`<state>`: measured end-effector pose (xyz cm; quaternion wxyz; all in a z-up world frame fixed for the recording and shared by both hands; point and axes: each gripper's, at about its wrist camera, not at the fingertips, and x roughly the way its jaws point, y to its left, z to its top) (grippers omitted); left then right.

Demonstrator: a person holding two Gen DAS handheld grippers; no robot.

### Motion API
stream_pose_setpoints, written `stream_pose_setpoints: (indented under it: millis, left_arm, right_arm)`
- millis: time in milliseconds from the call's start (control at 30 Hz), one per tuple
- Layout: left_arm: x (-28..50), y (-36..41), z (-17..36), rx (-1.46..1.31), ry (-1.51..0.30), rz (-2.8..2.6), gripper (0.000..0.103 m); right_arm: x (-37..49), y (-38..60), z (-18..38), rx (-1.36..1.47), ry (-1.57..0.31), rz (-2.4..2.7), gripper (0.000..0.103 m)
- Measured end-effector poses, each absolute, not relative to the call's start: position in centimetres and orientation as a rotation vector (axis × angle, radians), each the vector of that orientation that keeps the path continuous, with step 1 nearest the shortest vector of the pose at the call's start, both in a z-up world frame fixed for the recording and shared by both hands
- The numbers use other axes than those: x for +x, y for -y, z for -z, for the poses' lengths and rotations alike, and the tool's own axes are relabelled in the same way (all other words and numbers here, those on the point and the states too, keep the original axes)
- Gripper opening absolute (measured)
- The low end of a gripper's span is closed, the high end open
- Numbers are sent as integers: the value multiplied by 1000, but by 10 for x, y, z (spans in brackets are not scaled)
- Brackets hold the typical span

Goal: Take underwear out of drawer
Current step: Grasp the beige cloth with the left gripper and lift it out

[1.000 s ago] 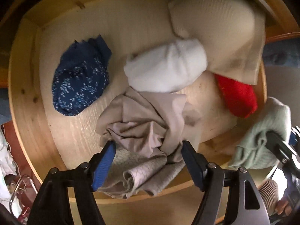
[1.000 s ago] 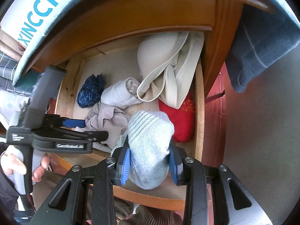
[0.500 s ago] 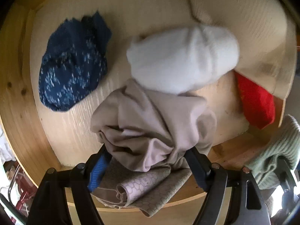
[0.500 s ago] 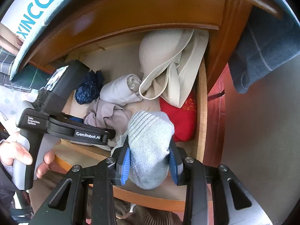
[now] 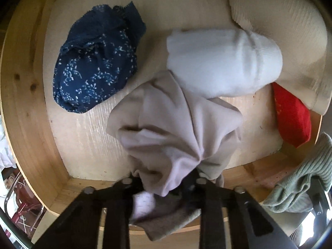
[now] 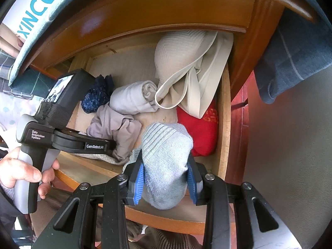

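In the open wooden drawer [image 5: 27,103] a crumpled beige underwear [image 5: 172,124] lies near the front edge. My left gripper [image 5: 166,184] points down onto it. Its jaws are closing, and the beige cloth is gathered and pinched between them. A grey honeycomb-patterned cloth [image 5: 166,217] lies under the fingers. In the right wrist view the same beige underwear [image 6: 116,124] sits by the left gripper's black body. My right gripper [image 6: 166,178] hangs over the drawer's front right, shut on a pale blue-grey ribbed knit roll [image 6: 166,155].
Also in the drawer are a navy patterned garment [image 5: 95,66], a white rolled cloth [image 5: 224,62], a cream bra [image 5: 280,20] and a red cloth [image 5: 292,116]. A lettered shoe box [image 6: 37,10] lies on the cabinet top. A blue cloth [image 6: 290,51] hangs at the right.
My left gripper has come down onto the beige underwear and its jaws have swung in from wide apart to pinch the cloth. The right gripper has kept still with the knit roll.
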<state>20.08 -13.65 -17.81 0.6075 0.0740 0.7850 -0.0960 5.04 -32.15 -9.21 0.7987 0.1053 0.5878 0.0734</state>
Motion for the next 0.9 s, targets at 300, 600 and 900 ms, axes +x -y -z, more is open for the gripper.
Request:
stream_pose_setpoints:
  millis: [300, 600, 900]
  left_arm:
    - [180, 122, 158, 176, -1690, 266, 17]
    - [146, 104, 110, 178, -1524, 304, 16]
    - [125, 89, 65, 133, -1442, 316, 15]
  right_arm:
    - [51, 320, 93, 215, -1264, -154, 32]
    - [52, 320, 92, 208, -1265, -150, 32]
    - [52, 319, 91, 201, -1264, -144, 32]
